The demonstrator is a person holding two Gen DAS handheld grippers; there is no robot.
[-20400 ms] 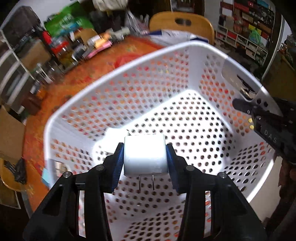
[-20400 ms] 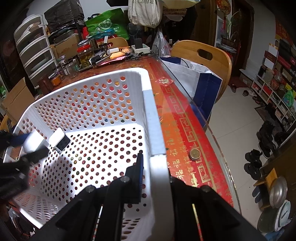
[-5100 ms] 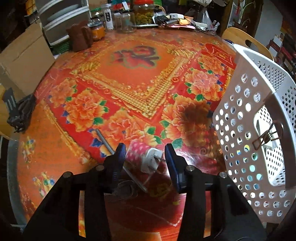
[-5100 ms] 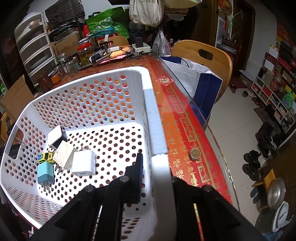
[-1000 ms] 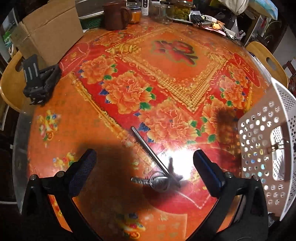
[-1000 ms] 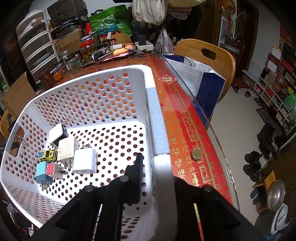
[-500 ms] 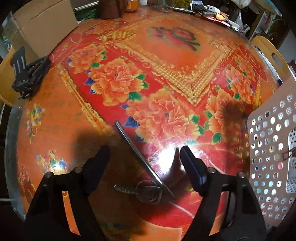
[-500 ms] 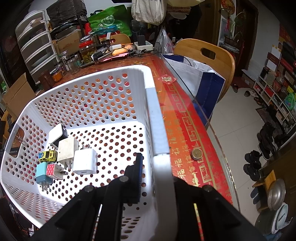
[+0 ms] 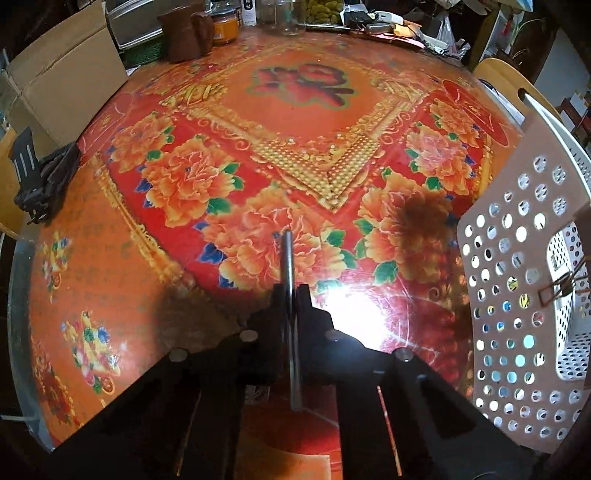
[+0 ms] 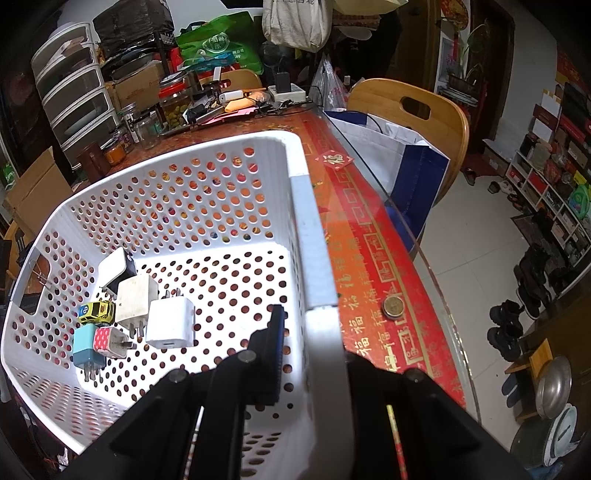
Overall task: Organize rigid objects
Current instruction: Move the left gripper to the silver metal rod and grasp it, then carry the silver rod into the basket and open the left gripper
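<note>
In the left wrist view, the left tongs (image 9: pixel 291 295) are pinched nearly together on a thin metal rod (image 9: pixel 288 258). The rod runs straight up the middle of the picture: its far end pokes out past the fingertips over a peony on the red and orange tabletop (image 9: pixel 184 184), and its near end reaches back between the two arms of the tool. Whether the rod is lifted clear of the cloth or lies on it cannot be told. To the right stands the white perforated basket (image 9: pixel 517 295), seen from outside, with a binder clip (image 9: pixel 557 290) hanging at its handle opening. A cardboard box (image 9: pixel 66 85) sits at the far left edge, with a black clamp-like object (image 9: pixel 40 181) just in front of it and a brown mug (image 9: pixel 184 31) farther back among jars.

In the right wrist view, the right tongs (image 10: pixel 306 354) are clamped on the near side wall of the basket (image 10: pixel 306 229), one blue-padded finger (image 10: pixel 275 350) inside and the other outside, hidden behind the rim. On the basket floor, toward its left corner, lie a white charger (image 10: pixel 171 321), a cream charger (image 10: pixel 135 297), a white and black adapter (image 10: pixel 116 267), a small yellow toy car (image 10: pixel 96 311), a light blue plug (image 10: pixel 85 347) and a pink dotted plug (image 10: pixel 110 341), all bunched touching or nearly so. A coin (image 10: pixel 392 306) lies on the tabletop just right of the basket. A wooden chair (image 10: pixel 410 110) stands beyond the table edge with a white and blue bag (image 10: pixel 399 162) before it.
</note>
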